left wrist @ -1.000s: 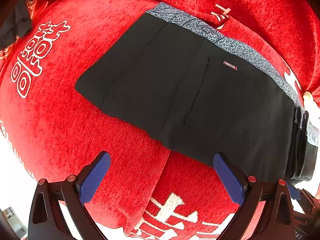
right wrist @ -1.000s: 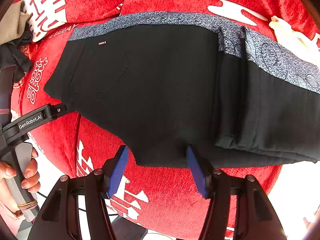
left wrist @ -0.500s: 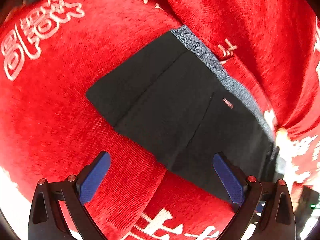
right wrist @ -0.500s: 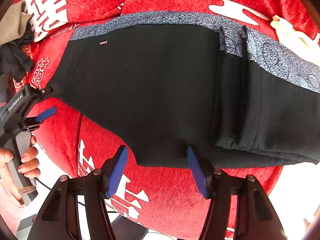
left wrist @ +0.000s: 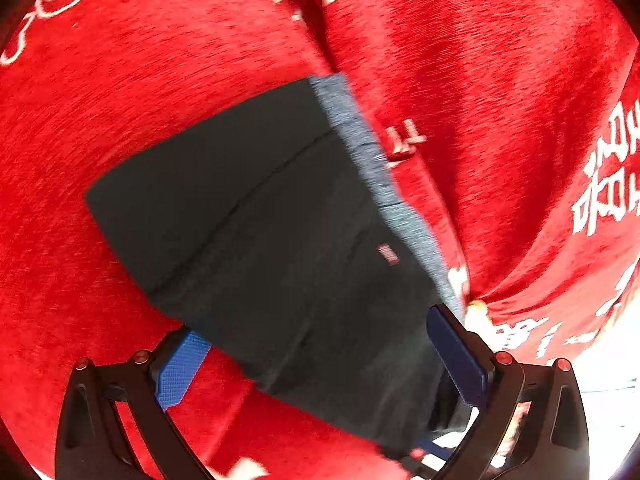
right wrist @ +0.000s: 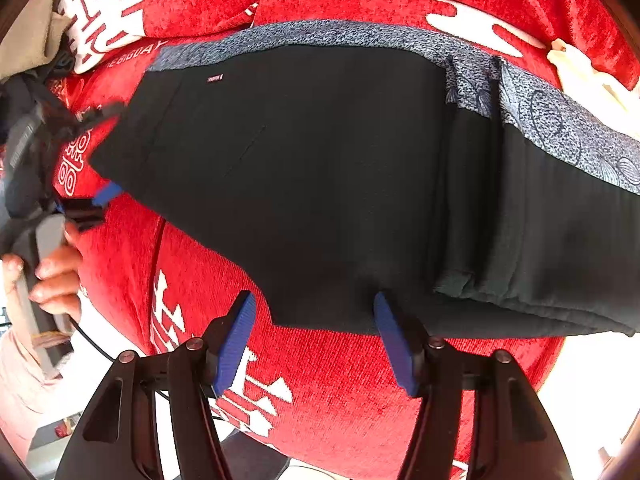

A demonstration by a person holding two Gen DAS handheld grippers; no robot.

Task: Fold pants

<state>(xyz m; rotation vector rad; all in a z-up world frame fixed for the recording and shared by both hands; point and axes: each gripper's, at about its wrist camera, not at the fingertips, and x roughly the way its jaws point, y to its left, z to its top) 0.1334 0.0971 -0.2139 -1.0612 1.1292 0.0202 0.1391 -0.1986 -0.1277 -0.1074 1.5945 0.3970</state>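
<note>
Left gripper spread wide, blue pads straddling the near edge of the black pants, one pad at each side of the fabric and neither pressed on it (view blurred, so contact at the left pad hard to judge). Ahead of those fingers, dark cloth running up and away to a grey patterned waistband, with a small red label just inside the band. Beyond and all around, a red cover with white printed characters.

Right gripper likewise parted, nothing caught between the pads; near hem of the pants lying just ahead of and between the fingertips, the right pad tip seemingly at the fabric edge. Further out, the garment spread flat across the red cover, waistband along the far side. Off to the right of this gripper, folded layers stacked up, showing patterned grey lining. Far to its left, the other gripper at the corner of the pants, held by a hand wrapped round a grey handle. In the far left corner, a bundle of tan and dark cloth; at the far right, a pale cream item on the cover.
</note>
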